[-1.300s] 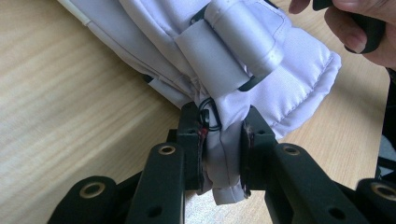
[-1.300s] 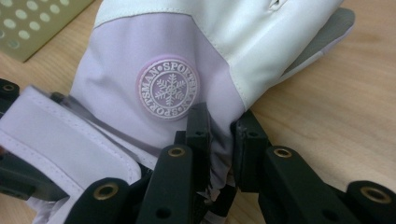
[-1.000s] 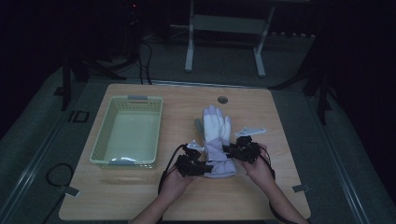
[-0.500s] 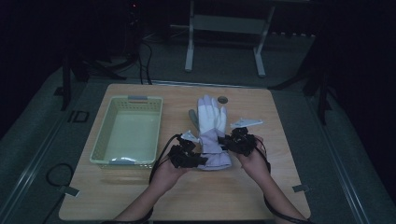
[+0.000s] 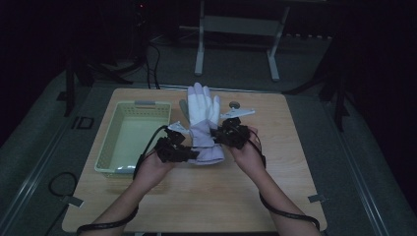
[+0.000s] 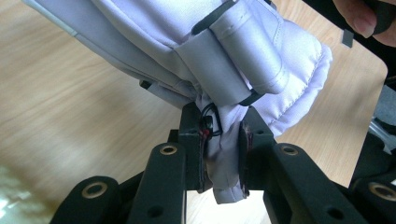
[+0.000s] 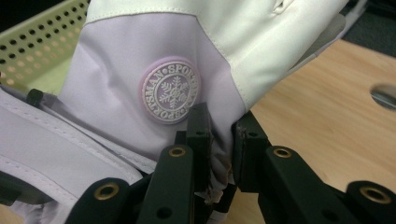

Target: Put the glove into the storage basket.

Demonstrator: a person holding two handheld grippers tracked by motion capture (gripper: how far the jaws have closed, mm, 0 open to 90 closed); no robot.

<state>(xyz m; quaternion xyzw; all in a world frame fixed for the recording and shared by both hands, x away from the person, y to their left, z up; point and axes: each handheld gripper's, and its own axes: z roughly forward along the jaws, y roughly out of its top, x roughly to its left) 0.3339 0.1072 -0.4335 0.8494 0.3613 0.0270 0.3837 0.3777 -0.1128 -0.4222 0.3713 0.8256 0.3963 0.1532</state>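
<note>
A pale yellow-green perforated plastic basket (image 5: 135,135) sits on the left part of the light wooden table (image 5: 275,182), its grey handle tab at the far rim. Just beside its right wall, the person's left hand (image 5: 152,169) holds the left gripper (image 5: 196,154), a black 2-jaw tool with a cable looping back along the forearm. In the left gripper view its jaws are closed tight on a bunched fold of lilac fabric at the cuff edge of the padded white and lilac winter glove (image 6: 224,60), near a black-edged strap.

The glove (image 5: 202,123) lies along the middle of the table, white fingers pointing to the far edge, lilac cuff toward the person. In the right gripper view a round embossed badge with a snowflake (image 7: 171,91) shows on the lilac part of the glove.

The right gripper (image 5: 217,135), in the person's right hand (image 5: 246,152), pinches the glove's right edge; its jaws are nearly together with gathered fabric between them. Beyond it, a small round grey disc (image 5: 234,104) rests on the table near the far edge.
</note>
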